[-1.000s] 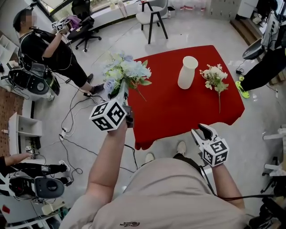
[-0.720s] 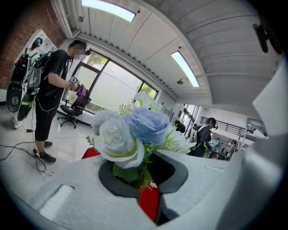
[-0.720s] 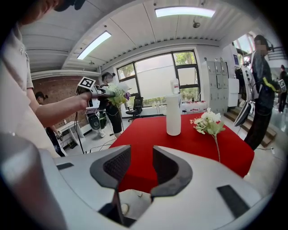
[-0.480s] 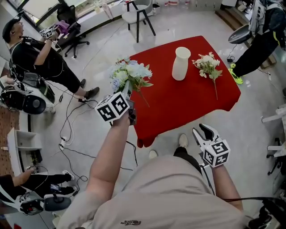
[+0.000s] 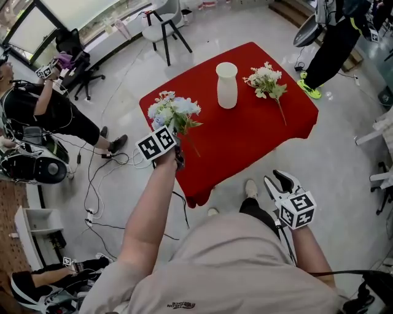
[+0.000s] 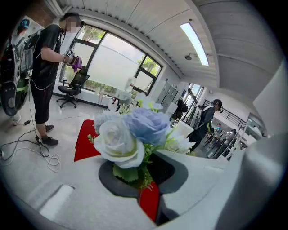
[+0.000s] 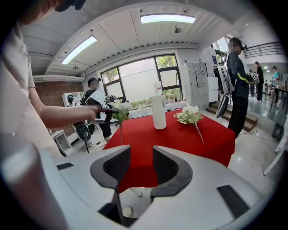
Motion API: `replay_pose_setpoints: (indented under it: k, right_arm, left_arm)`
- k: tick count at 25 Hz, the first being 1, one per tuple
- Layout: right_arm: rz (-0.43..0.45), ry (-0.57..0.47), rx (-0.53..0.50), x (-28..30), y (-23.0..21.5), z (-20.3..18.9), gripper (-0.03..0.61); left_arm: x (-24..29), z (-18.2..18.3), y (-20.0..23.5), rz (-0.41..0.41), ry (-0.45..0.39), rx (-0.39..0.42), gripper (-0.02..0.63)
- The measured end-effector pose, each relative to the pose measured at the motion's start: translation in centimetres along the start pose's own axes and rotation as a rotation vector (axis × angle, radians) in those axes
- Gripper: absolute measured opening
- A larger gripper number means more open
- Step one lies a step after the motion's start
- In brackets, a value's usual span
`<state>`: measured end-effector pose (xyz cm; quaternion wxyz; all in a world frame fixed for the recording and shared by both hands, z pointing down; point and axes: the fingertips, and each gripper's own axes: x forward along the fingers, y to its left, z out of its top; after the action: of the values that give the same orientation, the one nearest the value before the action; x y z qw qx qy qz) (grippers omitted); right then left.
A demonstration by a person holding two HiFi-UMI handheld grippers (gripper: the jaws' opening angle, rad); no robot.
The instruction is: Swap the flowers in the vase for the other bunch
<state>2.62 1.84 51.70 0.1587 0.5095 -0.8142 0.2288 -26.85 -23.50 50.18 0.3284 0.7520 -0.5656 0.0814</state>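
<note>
My left gripper (image 5: 174, 136) is shut on the stems of a blue and white bunch of flowers (image 5: 172, 113), held over the left part of the red table (image 5: 245, 142). Its stem ends hang below the jaws. In the left gripper view the blooms (image 6: 130, 132) fill the space above the jaws of that gripper (image 6: 146, 188). An empty white vase (image 5: 226, 85) stands upright at the table's far side. To its right a white bunch (image 5: 265, 80) lies flat. My right gripper (image 5: 277, 182) is open and empty near my body, short of the table's front edge. The right gripper view shows this gripper (image 7: 136, 166), the vase (image 7: 158, 112) and the white bunch (image 7: 189, 115).
A person (image 5: 43, 104) stands at the left by an office chair (image 5: 70, 61). Another person (image 5: 331, 37) stands beyond the table's far right corner. A chair (image 5: 163, 18) is behind the table. Cables (image 5: 98, 178) trail over the floor at the left.
My left gripper has come down with the blue bunch, toward the table's left side. The right gripper has hardly shifted in view.
</note>
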Motion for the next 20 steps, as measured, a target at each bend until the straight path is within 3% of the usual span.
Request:
replay_pose_setpoints:
  k: [11,20]
  right_arm:
    - [-0.05,0.0,0.019,-1.5,-2.0,0.4,0.156]
    - [-0.08,0.012,0.046,-2.2,-3.1,-0.5,0.156]
  left_arm:
    - [7.5,-3.8,3.5,0.111,0.149,-0.042,0.058]
    - [10.6,-5.6,5.7,0.173,0.212,-0.015,0.07]
